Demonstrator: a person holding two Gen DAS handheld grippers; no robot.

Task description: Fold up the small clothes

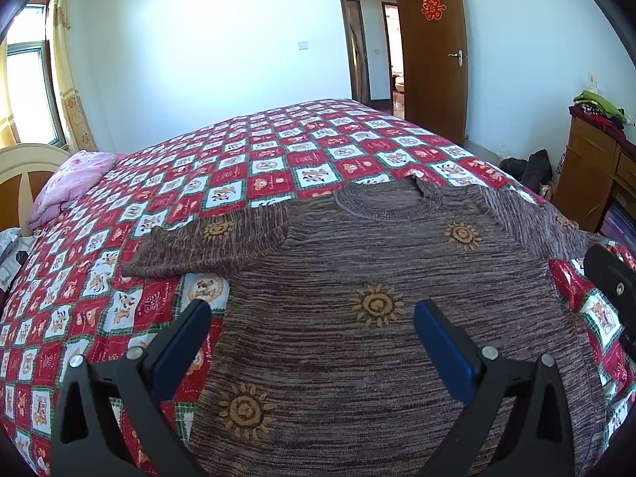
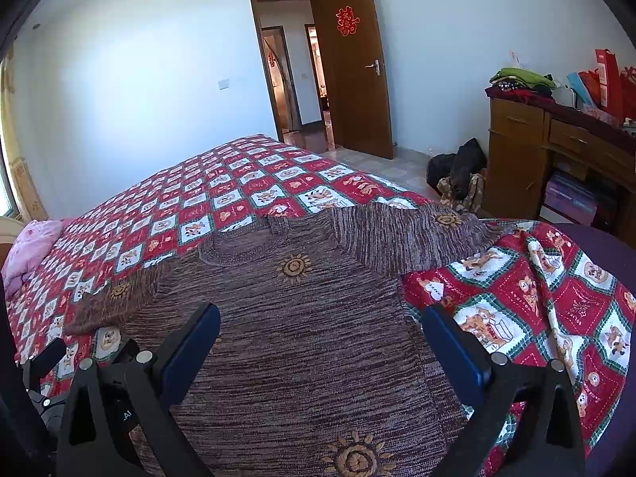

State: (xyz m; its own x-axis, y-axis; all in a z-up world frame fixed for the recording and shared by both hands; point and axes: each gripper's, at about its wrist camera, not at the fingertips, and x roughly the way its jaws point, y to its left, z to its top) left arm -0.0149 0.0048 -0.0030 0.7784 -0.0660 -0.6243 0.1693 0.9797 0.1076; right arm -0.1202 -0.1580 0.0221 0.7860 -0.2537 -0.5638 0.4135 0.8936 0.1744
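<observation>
The sweater (image 1: 357, 278) is spread flat on the bed (image 1: 238, 151), beneath both grippers. Its collar is pointed away, toward the door (image 1: 433, 47). The left gripper (image 1: 312, 328) and right gripper (image 2: 320, 332) are held apart, empty.

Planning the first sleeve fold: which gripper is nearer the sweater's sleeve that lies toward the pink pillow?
Left. The left gripper hovers over the sweater's hem on that sleeve's side; the right gripper hovers toward the opposite sleeve.
</observation>
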